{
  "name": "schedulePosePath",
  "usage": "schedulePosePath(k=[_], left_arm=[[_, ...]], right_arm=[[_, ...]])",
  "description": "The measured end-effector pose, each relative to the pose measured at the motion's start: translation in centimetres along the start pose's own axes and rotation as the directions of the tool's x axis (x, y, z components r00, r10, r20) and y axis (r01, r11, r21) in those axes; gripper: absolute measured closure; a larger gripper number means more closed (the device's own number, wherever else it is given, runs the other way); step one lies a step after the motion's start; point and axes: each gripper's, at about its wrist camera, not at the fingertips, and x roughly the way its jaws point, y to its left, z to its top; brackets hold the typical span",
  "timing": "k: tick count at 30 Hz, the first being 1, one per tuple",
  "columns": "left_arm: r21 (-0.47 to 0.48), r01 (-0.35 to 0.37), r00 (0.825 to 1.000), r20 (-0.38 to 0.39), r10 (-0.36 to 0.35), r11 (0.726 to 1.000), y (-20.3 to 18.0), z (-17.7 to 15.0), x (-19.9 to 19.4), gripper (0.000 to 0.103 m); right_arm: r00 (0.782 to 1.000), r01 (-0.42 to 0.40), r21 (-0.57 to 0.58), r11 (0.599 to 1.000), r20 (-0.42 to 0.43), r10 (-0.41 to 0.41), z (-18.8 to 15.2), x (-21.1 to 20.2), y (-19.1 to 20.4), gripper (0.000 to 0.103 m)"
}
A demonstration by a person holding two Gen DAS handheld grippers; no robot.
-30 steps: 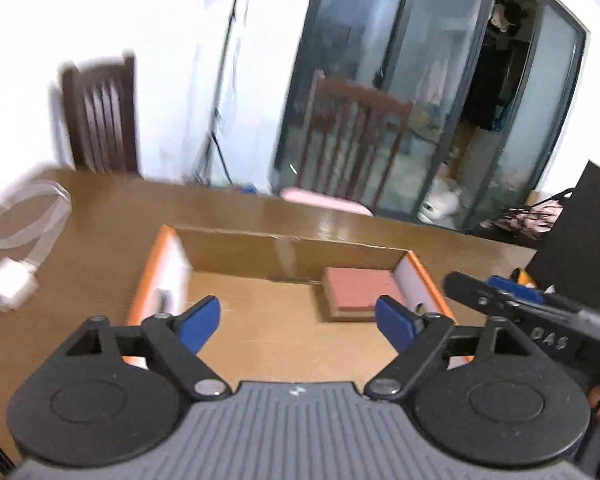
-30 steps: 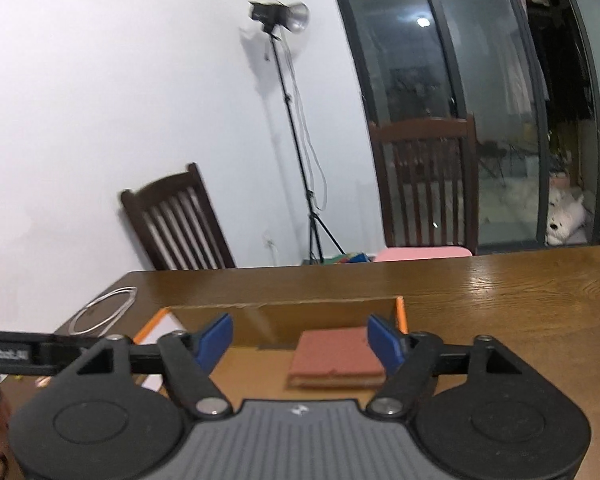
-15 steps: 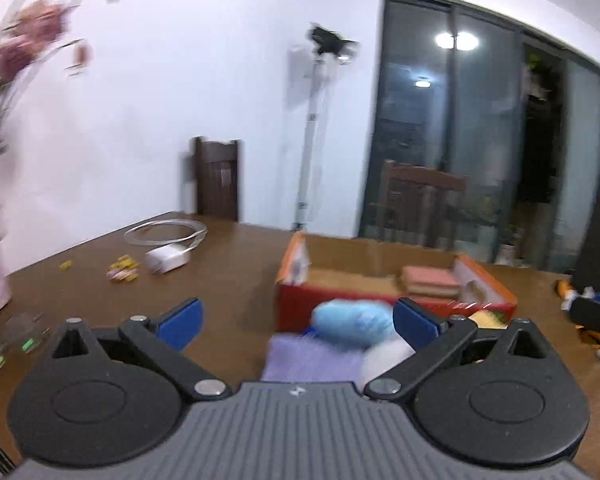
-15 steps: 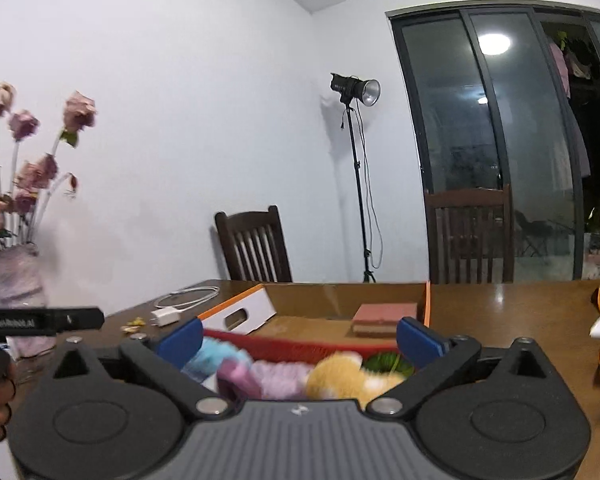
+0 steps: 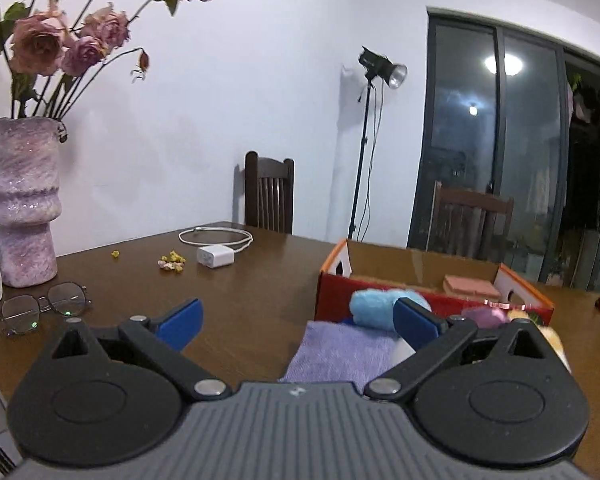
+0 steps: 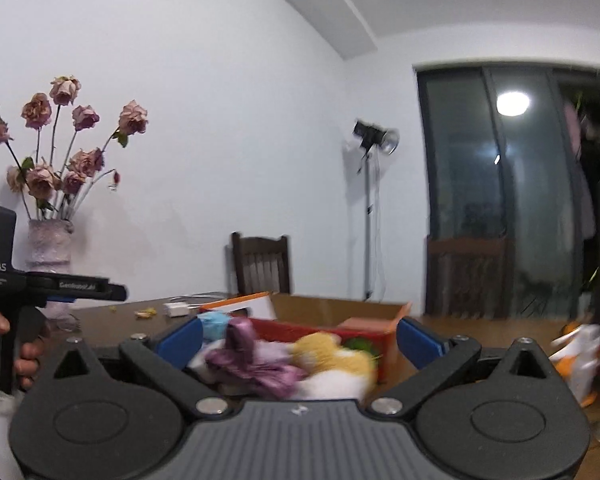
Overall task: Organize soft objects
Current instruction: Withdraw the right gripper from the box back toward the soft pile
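Both grippers stand with their jaws spread wide and nothing is pinched between them. The left gripper point(image 5: 296, 318) hovers low over the brown wooden table point(image 5: 240, 280); between its blue fingers point(image 5: 180, 320) there is mostly bare table, and the soft objects lie toward its right finger. A purple towel point(image 5: 340, 356) lies flat on the table just in front of the gripper body, and a light blue fluffy piece point(image 5: 376, 310) rests at the far end of the towel, partly hidden behind the right finger. Behind them stands the open cardboard box point(image 5: 404, 268) with a red front wall, and a pinkish folded cloth point(image 5: 470, 286) lies inside it. The right gripper point(image 6: 298, 340) looks at the same pile from the other side: a shiny purple cloth point(image 6: 256, 364), a yellow plush toy point(image 6: 328, 354) and something white lie between its fingers, in front of the box, but not touched by the pads. On the left edge of that view a hand point(image 6: 18, 344) holds the handle of the left gripper. A vase with dried roses point(image 5: 22, 200) stands well apart on the left.
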Motion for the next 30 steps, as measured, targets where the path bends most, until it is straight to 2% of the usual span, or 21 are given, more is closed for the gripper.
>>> schedulePosePath(k=[4,10,13,15,18,22,26,30], left_arm=[[-0.012,-0.011,1.000,-0.028,0.011,1.000,-0.2,-0.7,1.2,0.000],[-0.017,-0.026,0.998,-0.057,0.025,1.000,-0.6,-1.3,2.2,0.000],[-0.013,-0.030,0.998,-0.063,0.029,0.999,-0.7,-1.4,2.5,0.000],[-0.011,-0.033,0.997,-0.063,0.032,0.999,-0.8,-1.4,2.6,0.000],[-0.016,-0.033,0.997,-0.074,0.031,0.999,-0.9,-1.3,2.9,0.000],[-0.016,-0.029,0.997,-0.074,0.027,0.999,-1.0,-1.3,3.0,0.000],[-0.017,-0.031,0.997,-0.073,0.029,0.999,-1.0,-1.1,3.1,0.000],[-0.023,-0.030,0.997,-0.076,0.028,0.999,-0.9,-1.2,3.3,0.000]], right_arm=[[0.997,0.074,-0.073,0.995,0.007,-0.074,-0.3,-2.2,-3.1,0.000],[0.986,0.168,-0.072,0.983,-0.011,-0.169,-0.6,-4.0,-8.2,0.000],[0.984,0.173,0.010,0.985,-0.038,-0.172,-1.3,-4.3,-11.1,0.000],[0.985,0.171,0.058,0.984,-0.020,-0.170,-1.5,-4.7,-12.3,0.000],[0.981,0.192,0.057,0.980,-0.018,-0.191,-1.7,-4.8,-13.2,0.000],[0.981,0.195,0.143,0.970,-0.046,-0.190,-2.1,-4.7,-15.0,0.000],[0.977,0.210,0.094,0.973,-0.048,-0.206,-2.0,-4.4,-14.3,0.000],[0.975,0.203,0.034,0.979,-0.098,-0.199,-2.0,-3.2,-13.1,0.000]])
